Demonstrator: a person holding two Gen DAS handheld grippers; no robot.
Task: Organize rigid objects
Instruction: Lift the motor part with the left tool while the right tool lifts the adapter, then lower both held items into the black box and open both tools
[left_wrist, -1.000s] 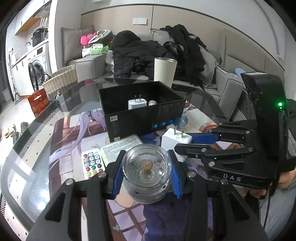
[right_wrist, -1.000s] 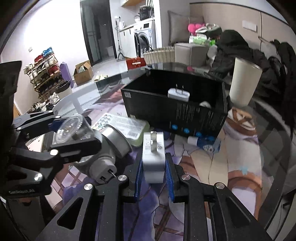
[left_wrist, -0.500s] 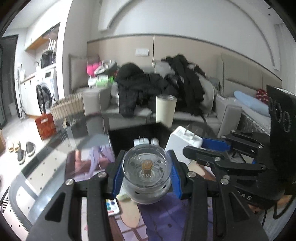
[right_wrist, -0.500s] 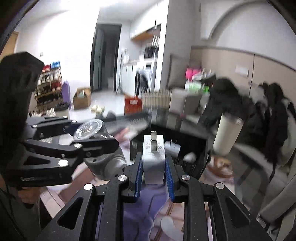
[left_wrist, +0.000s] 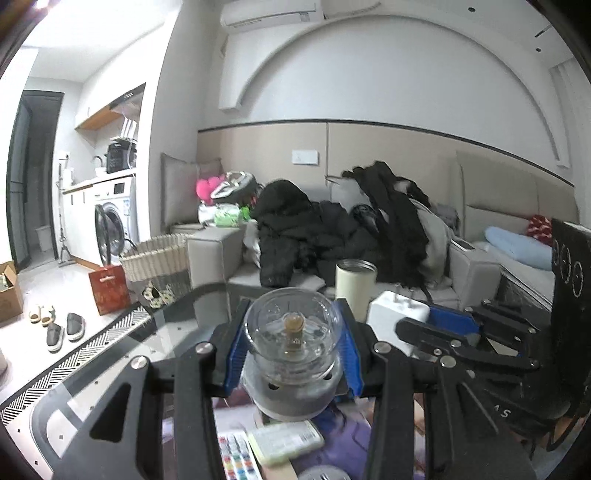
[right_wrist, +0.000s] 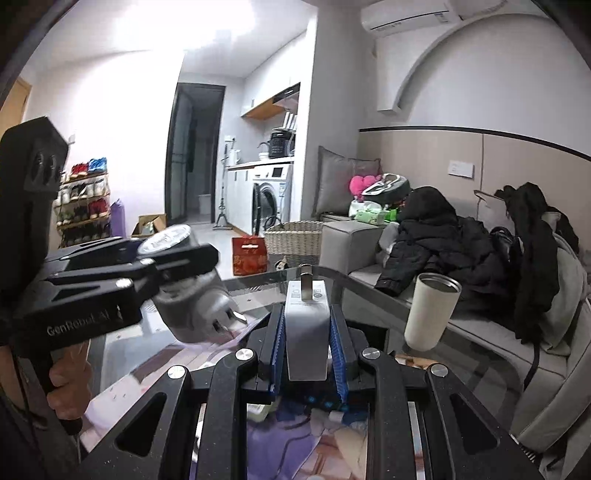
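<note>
**Grippers raised above the table, each holding one object**

Jaws of the left gripper (left_wrist: 293, 354) are closed on a spotlight bulb (left_wrist: 291, 343), clear domed lens facing the camera, grey body seated between the blue pads (left_wrist: 233, 354). Seen from the right wrist view, the same bulb (right_wrist: 192, 299) projects past the left gripper (right_wrist: 173, 266), its pins pointing down and to the right. Jaws of the right gripper (right_wrist: 306, 345) are clamped on a white charger (right_wrist: 306, 332), held upright with its prongs uppermost, blue pads pressing both side faces. From the left wrist view the charger (left_wrist: 397, 319) lies just beside the bulb. Below lie a remote (left_wrist: 236, 458) and the glass table (left_wrist: 122, 354). Beyond stands a cream tumbler (right_wrist: 430, 312).
</note>
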